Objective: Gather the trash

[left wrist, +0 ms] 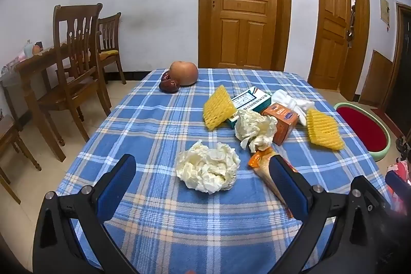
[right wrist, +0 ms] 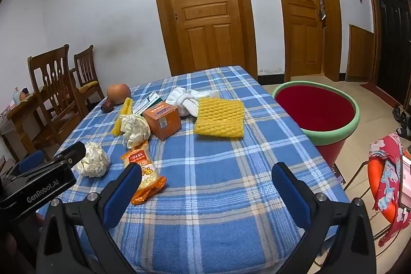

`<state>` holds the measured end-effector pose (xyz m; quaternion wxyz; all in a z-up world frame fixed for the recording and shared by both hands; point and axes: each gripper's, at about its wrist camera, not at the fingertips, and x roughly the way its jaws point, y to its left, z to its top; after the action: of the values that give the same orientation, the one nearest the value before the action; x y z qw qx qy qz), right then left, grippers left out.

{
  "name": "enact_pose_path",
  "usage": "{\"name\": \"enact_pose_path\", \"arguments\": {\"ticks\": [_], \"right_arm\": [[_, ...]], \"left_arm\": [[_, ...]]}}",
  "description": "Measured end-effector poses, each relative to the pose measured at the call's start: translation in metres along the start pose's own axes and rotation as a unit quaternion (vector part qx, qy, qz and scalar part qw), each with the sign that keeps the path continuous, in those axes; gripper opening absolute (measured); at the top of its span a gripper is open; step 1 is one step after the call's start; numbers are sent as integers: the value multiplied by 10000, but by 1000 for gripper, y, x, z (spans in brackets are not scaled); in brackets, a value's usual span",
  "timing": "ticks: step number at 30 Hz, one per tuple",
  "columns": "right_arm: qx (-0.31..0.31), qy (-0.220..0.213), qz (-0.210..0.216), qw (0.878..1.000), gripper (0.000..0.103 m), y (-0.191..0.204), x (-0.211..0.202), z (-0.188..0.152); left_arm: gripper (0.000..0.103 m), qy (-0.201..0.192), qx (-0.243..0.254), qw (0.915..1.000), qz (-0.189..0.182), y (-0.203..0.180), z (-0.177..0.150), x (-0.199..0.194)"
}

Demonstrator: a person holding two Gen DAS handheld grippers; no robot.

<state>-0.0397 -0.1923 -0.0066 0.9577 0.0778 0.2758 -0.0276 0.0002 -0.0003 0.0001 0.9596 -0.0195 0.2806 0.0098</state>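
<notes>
1. The left hand-held gripper (left wrist: 203, 184) hangs over the near edge of the worktop (left wrist: 159, 125) with its blue fingers spread wide and nothing between the pads; a crumpled tissue (left wrist: 206, 170) lies on the plaid cloth just ahead of the gap.
2. The right hand-held gripper (right wrist: 204, 186) is likewise spread wide and empty, over bare cloth on the worktop (right wrist: 218, 171).
3. The trash lies in a loose cluster mid-table: a second crumpled tissue (left wrist: 255, 129), an orange snack wrapper (right wrist: 143, 172), an orange box (right wrist: 162, 120), a teal-and-white box (left wrist: 248, 100), two yellow foam nets (right wrist: 219, 120) (left wrist: 218, 107) and a white cloth (right wrist: 190, 98).
4. Only the right wrist view shows the wrapper whole, beside its left finger; in the left wrist view the right-hand finger hides most of it.
5. The right wrist view shows the red basin with a green rim (right wrist: 318, 131) fully, standing off the table's right side; the left wrist view catches only part of it.
6. The left wrist view shows the apple (left wrist: 183, 72) and two dark dates (left wrist: 169, 82) at the far left corner more clearly.
7. The right wrist view shows the left device's black body at its left edge.
</notes>
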Motion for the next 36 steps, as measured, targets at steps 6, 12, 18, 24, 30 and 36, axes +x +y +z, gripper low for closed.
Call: {"name": "enact_pose_path", "arguments": {"ticks": [6,12,18,24,30,36], "right_arm": [[-5,22,-25,10000,103,1,1,-1],[-13,24,-18,10000,103,-2,1,2],[-36,37,35,10000,103,2,4,3],[-47,97,85,9999,103,-1,7,6],[-47,99,81,9999,103,-4,7,10],[-117,97,65,9999,103,-4,7,14]], "left_arm": [[102,-19,-40,10000,-11,3,0,2],[102,-15,-37,10000,0,13,-3,-1],[102,27,16,9999,104,5,-1,4],[102,45,0,9999,140,7,0,5],[102,50,4,9998,175,7,0,7],[102,67,-5,9998,174,7,0,8]]}}
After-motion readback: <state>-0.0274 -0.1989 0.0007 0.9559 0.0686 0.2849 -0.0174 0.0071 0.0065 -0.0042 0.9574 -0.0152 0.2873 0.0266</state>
